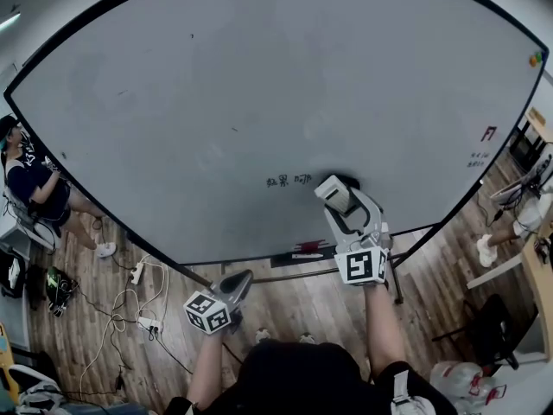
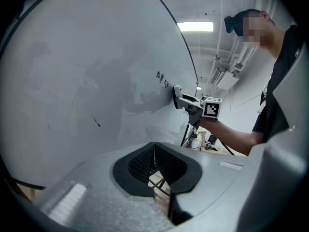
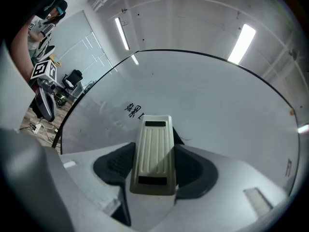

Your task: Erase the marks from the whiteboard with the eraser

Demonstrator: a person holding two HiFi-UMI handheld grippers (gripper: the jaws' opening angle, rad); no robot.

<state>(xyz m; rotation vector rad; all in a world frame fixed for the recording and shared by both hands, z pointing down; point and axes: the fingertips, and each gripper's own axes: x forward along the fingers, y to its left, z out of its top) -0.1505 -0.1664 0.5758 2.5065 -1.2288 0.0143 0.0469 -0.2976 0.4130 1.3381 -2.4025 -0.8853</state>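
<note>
Right gripper (image 3: 153,167) clasping eraser (image 3: 154,141), marks (image 3: 133,111) beside

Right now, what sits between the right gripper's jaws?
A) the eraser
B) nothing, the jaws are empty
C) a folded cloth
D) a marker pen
A: in the right gripper view, the right gripper has its jaws shut on the cream, ribbed eraser, whose far end is at the whiteboard just right of the black marks.

An office-like room: a large whiteboard (image 1: 259,85), wood floor (image 1: 285,296), power strips (image 1: 149,325), ceiling light panels (image 3: 243,43).
</note>
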